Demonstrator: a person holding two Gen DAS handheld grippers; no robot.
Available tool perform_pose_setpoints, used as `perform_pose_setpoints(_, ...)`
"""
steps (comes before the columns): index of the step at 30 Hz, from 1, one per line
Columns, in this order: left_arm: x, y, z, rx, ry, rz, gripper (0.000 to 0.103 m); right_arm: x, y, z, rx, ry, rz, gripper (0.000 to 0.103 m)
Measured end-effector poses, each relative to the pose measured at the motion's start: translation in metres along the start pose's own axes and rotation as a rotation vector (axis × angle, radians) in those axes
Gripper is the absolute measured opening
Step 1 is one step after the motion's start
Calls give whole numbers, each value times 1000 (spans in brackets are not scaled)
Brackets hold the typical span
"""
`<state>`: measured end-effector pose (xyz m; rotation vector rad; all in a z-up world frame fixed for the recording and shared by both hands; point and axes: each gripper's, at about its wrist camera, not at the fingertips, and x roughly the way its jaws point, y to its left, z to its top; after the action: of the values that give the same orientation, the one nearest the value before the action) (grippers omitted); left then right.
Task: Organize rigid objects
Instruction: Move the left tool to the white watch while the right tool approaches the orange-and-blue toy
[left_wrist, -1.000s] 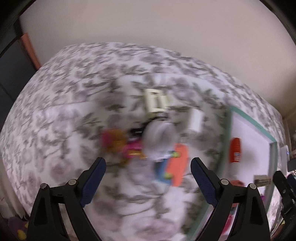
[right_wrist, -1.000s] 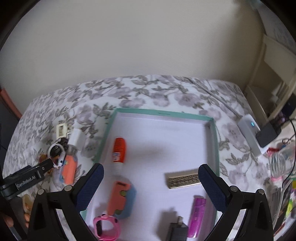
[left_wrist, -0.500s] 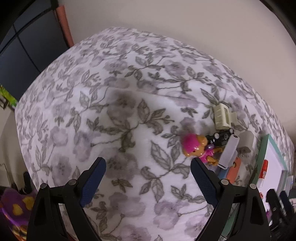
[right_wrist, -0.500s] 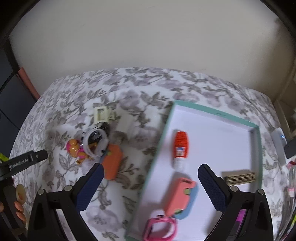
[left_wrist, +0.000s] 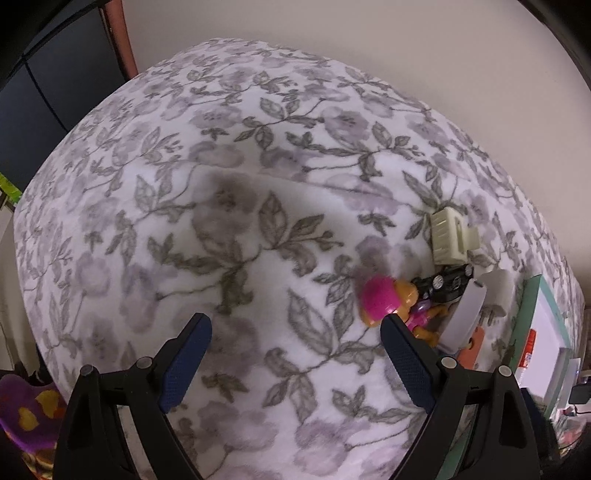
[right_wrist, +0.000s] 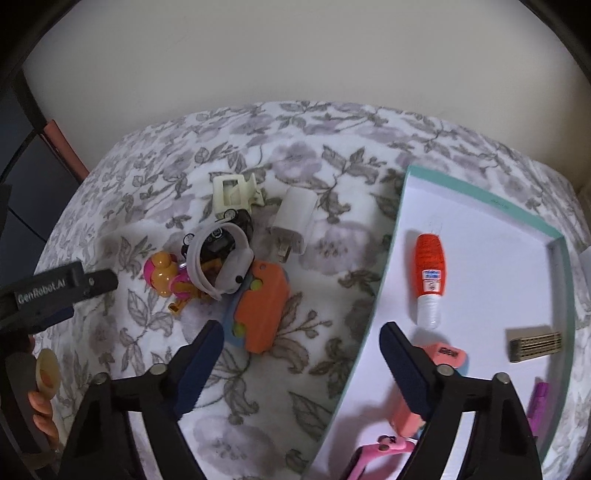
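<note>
A pile lies on the floral blanket: a cream hair clip (right_wrist: 236, 194), a white charger plug (right_wrist: 295, 218), a black toy car (right_wrist: 221, 240), a pale band (right_wrist: 221, 258), a pink-and-orange figurine (right_wrist: 162, 275) and an orange-and-blue toy (right_wrist: 260, 306). My right gripper (right_wrist: 301, 328) hovers between that toy and the tray's teal rim (right_wrist: 373, 321). Its jaws are closing with nothing between them. My left gripper (left_wrist: 293, 321) is open over bare blanket, its right finger beside the figurine (left_wrist: 384, 299). From the right wrist, the left gripper (right_wrist: 55, 291) appears left of the pile.
The white tray holds an orange glue bottle (right_wrist: 428, 273), a bronze ridged bar (right_wrist: 535, 343), a pink eraser-like block (right_wrist: 443, 354), a pink watch (right_wrist: 373, 454) and a purple item (right_wrist: 537, 406). A hand (right_wrist: 40, 406) grips the left tool. The blanket drops away at the left.
My right gripper moved left from above the tray to its left rim, and its jaws narrowed a little. My left gripper swung left, so the pile slid to its right.
</note>
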<state>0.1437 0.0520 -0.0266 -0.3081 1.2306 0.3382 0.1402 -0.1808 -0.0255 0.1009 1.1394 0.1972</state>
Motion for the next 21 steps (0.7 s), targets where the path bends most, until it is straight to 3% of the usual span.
perform_pose_setpoints(14,2,-29,12,55,9,-94,93,28,13,-3,-15,23,29,75)
perform_pose_setpoints(21,2,-54,15,130,-5,-94,93,42,18,-3,-22,29,29,74)
